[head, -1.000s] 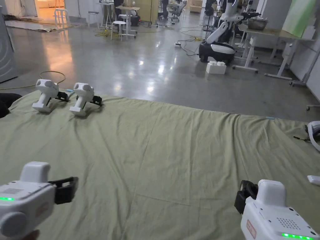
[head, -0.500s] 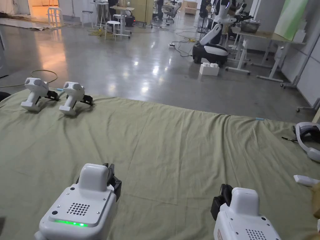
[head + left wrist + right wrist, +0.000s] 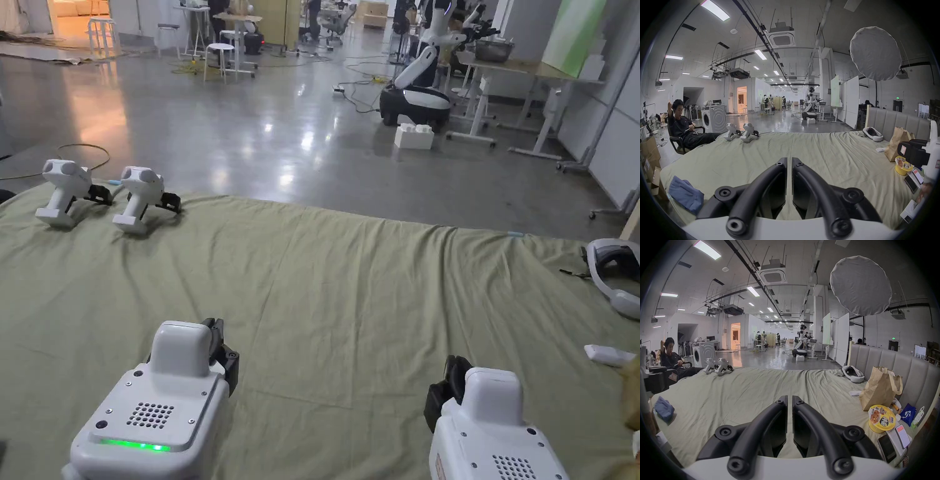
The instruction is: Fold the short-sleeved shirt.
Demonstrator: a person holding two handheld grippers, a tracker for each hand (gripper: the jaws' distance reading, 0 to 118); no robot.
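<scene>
A crumpled blue garment [image 3: 685, 193], which looks like the shirt, lies bunched near the left edge of the green bed sheet [image 3: 350, 300]; it is also in the right gripper view [image 3: 664, 408]. My left gripper [image 3: 219, 340] hovers low over the near part of the sheet, pointing away from me. Its jaws [image 3: 789, 160] are shut with nothing between them. My right gripper [image 3: 451, 378] is held level with it, farther right, jaws [image 3: 789, 398] shut and empty too. The garment lies well left of both grippers.
Two spare white grippers [image 3: 100, 194] lie at the sheet's far left. A white headset [image 3: 615, 275] sits at the far right. A paper bag [image 3: 880, 389], noodle cup [image 3: 881, 418] and phones [image 3: 886, 447] line the padded headboard [image 3: 899, 363]. A person [image 3: 682, 126] sits in a chair on the left.
My left gripper has swung from side-on at the lower left to pointing forward, nearer the middle. The right gripper has shifted a little to the left.
</scene>
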